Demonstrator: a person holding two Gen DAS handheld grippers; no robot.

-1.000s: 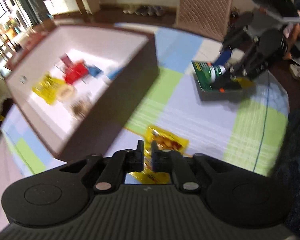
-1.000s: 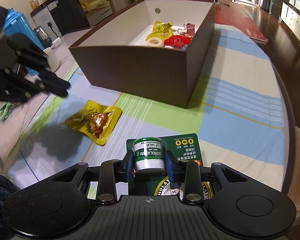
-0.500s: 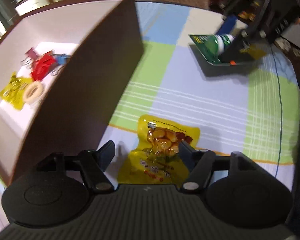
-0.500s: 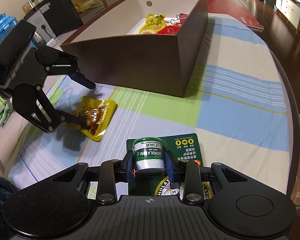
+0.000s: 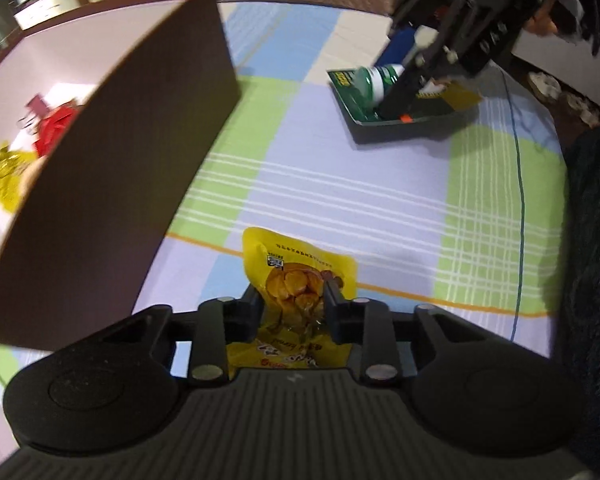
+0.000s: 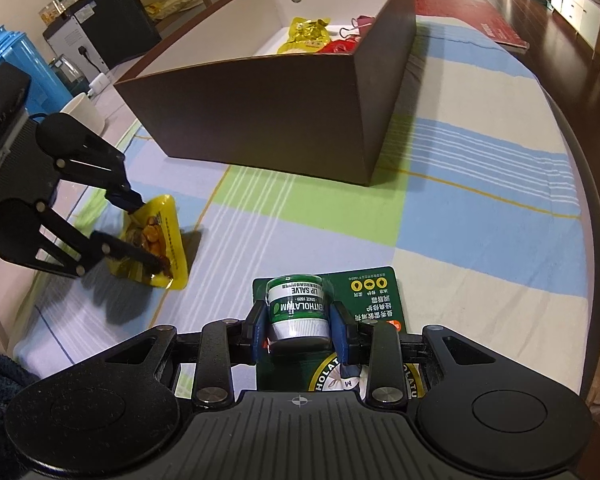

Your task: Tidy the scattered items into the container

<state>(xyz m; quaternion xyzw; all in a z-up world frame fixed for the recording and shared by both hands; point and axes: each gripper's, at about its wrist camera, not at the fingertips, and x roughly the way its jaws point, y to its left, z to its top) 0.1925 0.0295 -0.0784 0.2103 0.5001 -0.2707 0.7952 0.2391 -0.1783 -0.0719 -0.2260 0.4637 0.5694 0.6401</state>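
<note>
Both of my grippers are loaded: the left gripper pinches a yellow plastic snack pouch on the striped tablecloth, the right gripper clamps a green lip-salve jar on its green card. The brown open box stands just beyond, with yellow and red packets inside.

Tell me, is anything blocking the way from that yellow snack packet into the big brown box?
Only the box's own near wall. The yellow foil snack packet, between the left gripper's fingers, lies on the striped cloth beside the brown white-lined box, so it must be lifted over that tall wall. Nothing else lies between.
</note>
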